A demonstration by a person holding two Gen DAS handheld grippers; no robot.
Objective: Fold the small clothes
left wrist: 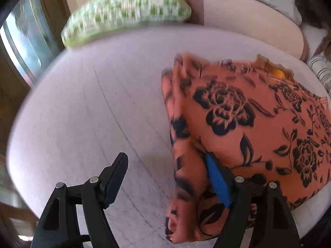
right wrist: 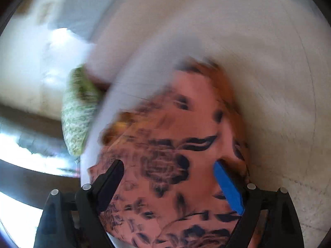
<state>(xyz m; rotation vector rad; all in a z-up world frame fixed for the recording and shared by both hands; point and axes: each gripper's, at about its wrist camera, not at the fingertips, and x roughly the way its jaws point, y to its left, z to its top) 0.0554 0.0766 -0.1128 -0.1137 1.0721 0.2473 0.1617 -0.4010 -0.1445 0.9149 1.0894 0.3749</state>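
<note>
An orange garment with a black flower print [left wrist: 248, 124] lies folded on a pale sofa seat [left wrist: 93, 113], at the right of the left wrist view. My left gripper [left wrist: 165, 177] is open; its blue-padded right finger [left wrist: 218, 183] rests against the garment's left folded edge, its left finger [left wrist: 115, 175] over bare seat. In the blurred right wrist view the same garment [right wrist: 175, 148] fills the middle. My right gripper [right wrist: 167, 177] is open just above it, empty.
A green-and-white checked cushion [left wrist: 128, 10] leans at the back left of the seat and also shows in the right wrist view [right wrist: 78, 111]. The pink sofa back [left wrist: 248, 20] runs behind. A window [left wrist: 22, 41] is at the far left. Striped fabric [left wrist: 320, 70] lies at the right edge.
</note>
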